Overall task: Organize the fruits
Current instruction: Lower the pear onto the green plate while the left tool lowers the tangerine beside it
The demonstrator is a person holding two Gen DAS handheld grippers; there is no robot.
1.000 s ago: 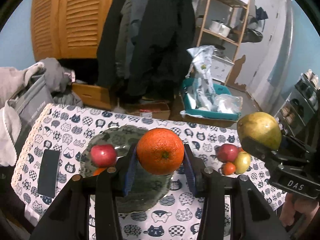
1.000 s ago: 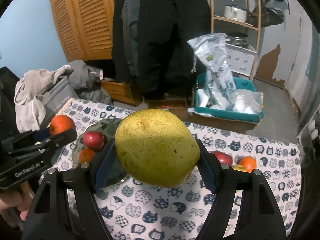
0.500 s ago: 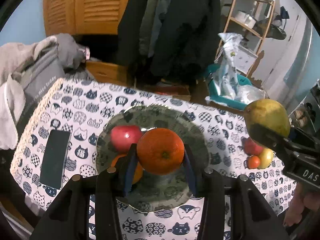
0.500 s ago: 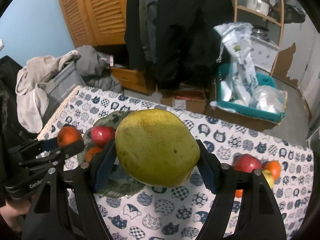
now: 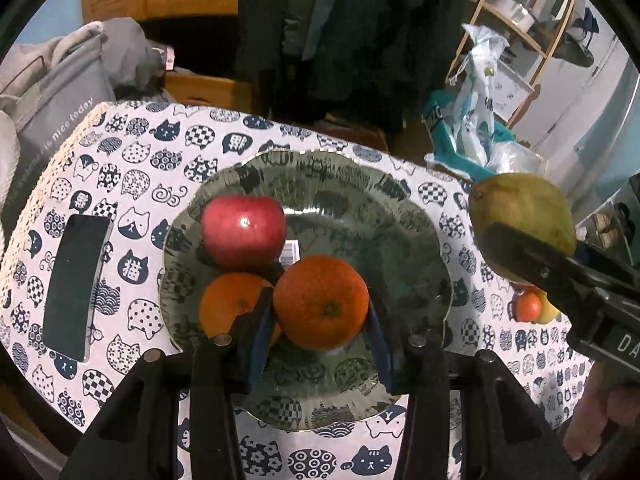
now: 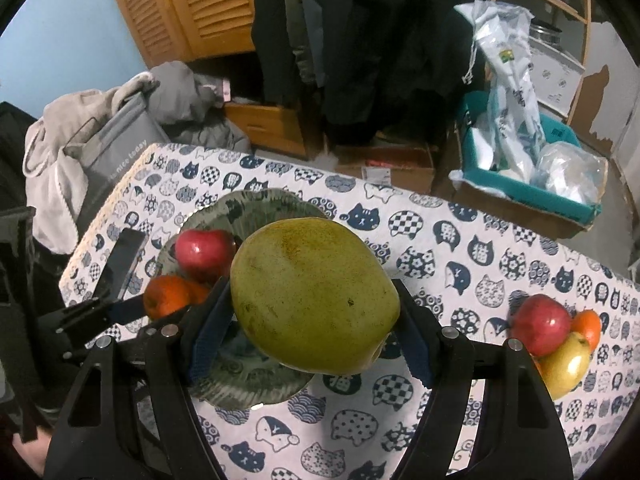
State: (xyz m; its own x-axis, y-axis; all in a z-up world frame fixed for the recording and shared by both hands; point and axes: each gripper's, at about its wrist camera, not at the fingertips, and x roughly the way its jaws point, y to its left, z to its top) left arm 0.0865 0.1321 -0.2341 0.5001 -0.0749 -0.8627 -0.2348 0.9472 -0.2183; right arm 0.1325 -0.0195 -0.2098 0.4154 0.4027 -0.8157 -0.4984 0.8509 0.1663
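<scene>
My left gripper (image 5: 320,322) is shut on an orange (image 5: 321,302) and holds it low over the green plate (image 5: 408,224). On the plate lie a red apple (image 5: 243,230) and another orange (image 5: 228,304). My right gripper (image 6: 310,340) is shut on a big green pear (image 6: 312,294), above the plate's right edge (image 6: 256,204). The pear also shows in the left wrist view (image 5: 520,212). A small pile of fruit sits on the table's right side: a red apple (image 6: 540,324), an orange (image 6: 588,326) and a yellow fruit (image 6: 568,364).
A black phone (image 5: 74,284) lies on the cat-print tablecloth (image 5: 132,152) left of the plate. Beyond the table's far edge are a grey bag with clothes (image 6: 104,148), hanging coats, cardboard boxes and a teal bin with plastic bags (image 6: 520,152).
Both grippers moved forward and down toward the plate. The left gripper's orange is now low over the plate beside the other orange. The pear has come over the plate's right side.
</scene>
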